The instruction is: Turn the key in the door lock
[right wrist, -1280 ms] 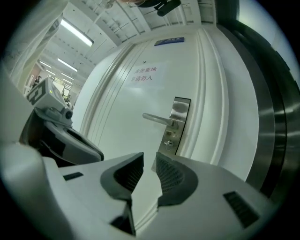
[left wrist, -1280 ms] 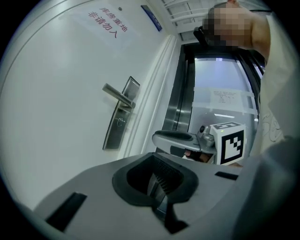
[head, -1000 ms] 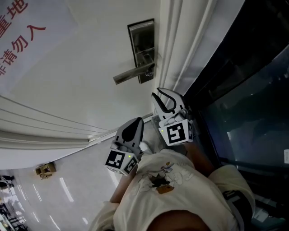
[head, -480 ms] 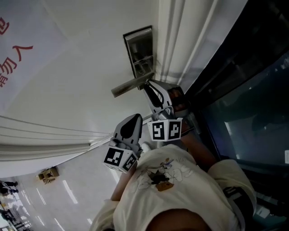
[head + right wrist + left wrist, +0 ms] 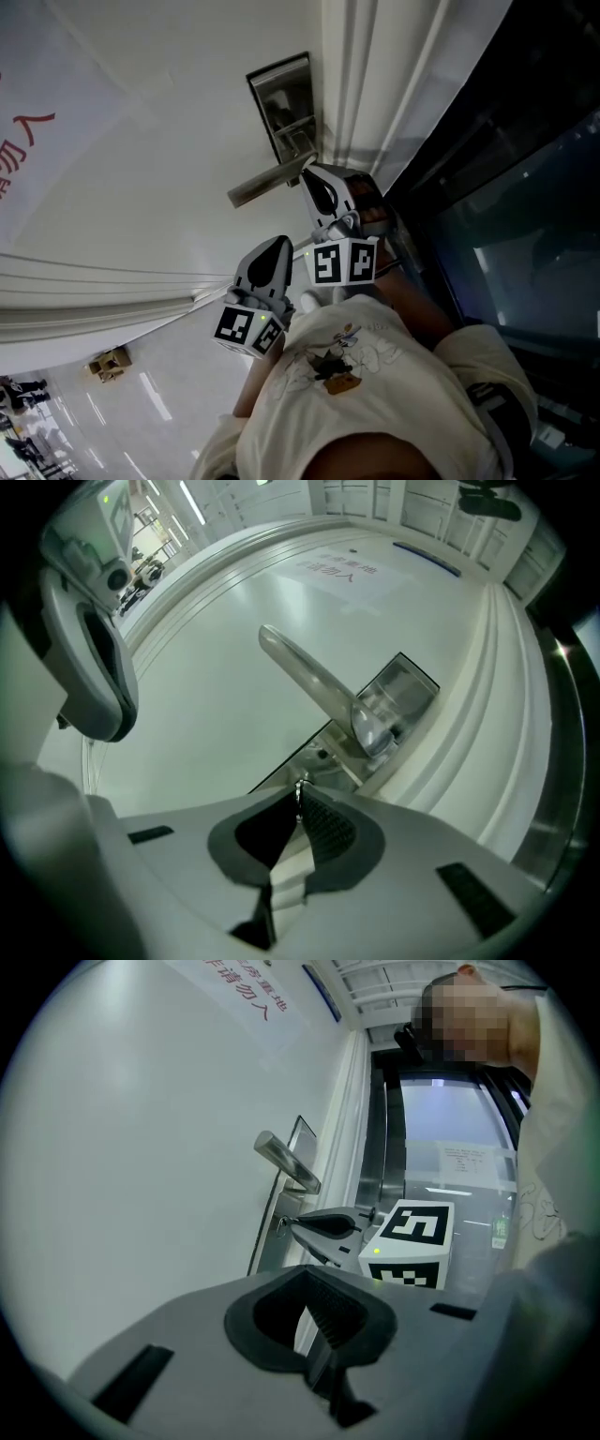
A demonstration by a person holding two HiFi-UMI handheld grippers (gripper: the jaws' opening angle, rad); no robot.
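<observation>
Two grippers | left gripper [image 5: 279, 247]: nearest, jaws together on nothing | right gripper [image 5: 298, 806]: jaws have just been closing, now pinching the key [image 5: 298, 787] in the lock plate [image 5: 314, 757] below the handle [image 5: 309, 679] | advice: roll about the key's own line, no sideways push | beyond: white door [image 5: 159, 141], dark glass [image 5: 525, 206], glossy floor [image 5: 150, 403]
</observation>
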